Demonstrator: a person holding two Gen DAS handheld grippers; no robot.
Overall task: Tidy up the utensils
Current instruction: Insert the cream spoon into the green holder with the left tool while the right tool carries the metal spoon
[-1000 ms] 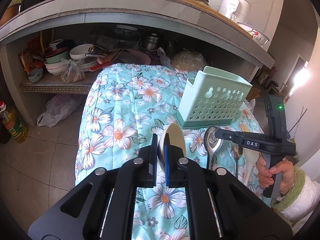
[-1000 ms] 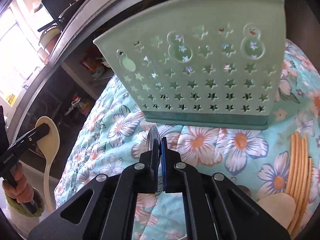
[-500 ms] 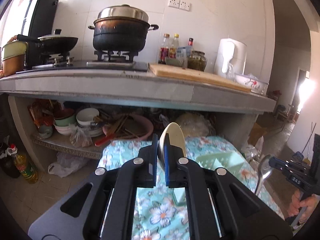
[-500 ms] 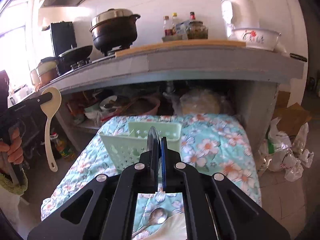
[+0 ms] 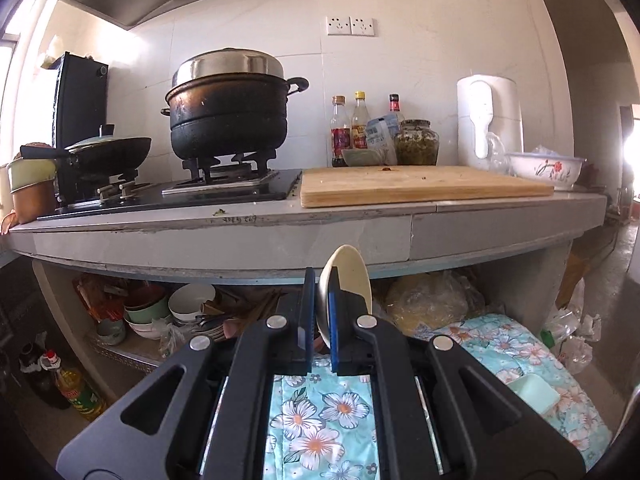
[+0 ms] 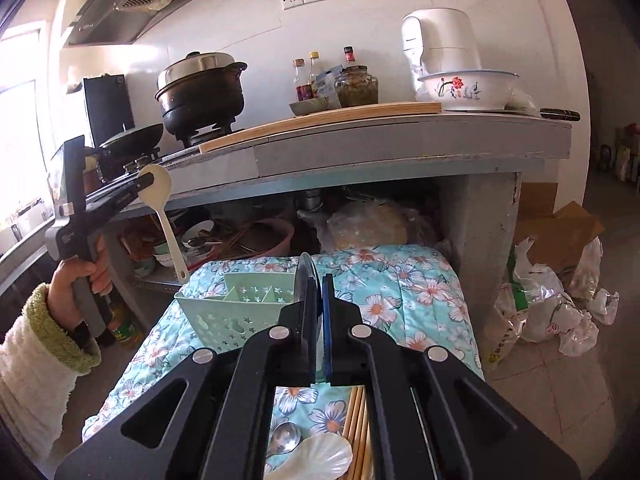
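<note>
Between my left gripper's [image 5: 320, 320] pads sits the bowl of the cream plastic spoon [image 5: 347, 276], pinched edge-on — the jaws are closed on it and it sticks up against the grey counter edge [image 5: 280, 240]. Its handle cannot be seen from this camera. Below, the floral cloth [image 5: 320, 420] covers the table, and one corner of the green caddy [image 5: 532, 394] peeps in at the lower right.

From the right wrist view, that same spoon [image 6: 160, 200] hangs with its long handle pointing down, held high and well apart from the green caddy [image 6: 236, 308], with my hand [image 6: 80, 276] wrapped round the grip. I judge it light and stiff, but smooth; clamped on the curved bowl it may swing or slip, so the neck would be a steadier hold. My right gripper [image 6: 316, 312] is clamped on a thin metal spoon bowl [image 6: 306, 284], seen edge-on — harder and slicker still, and heavier, I would guess. On the cloth under it lie another metal spoon [image 6: 286, 438], a white shell-shaped ladle [image 6: 316, 458] and a bundle of chopsticks [image 6: 356, 428]: light and rigid, apt to roll, best taken mid-length.
</note>
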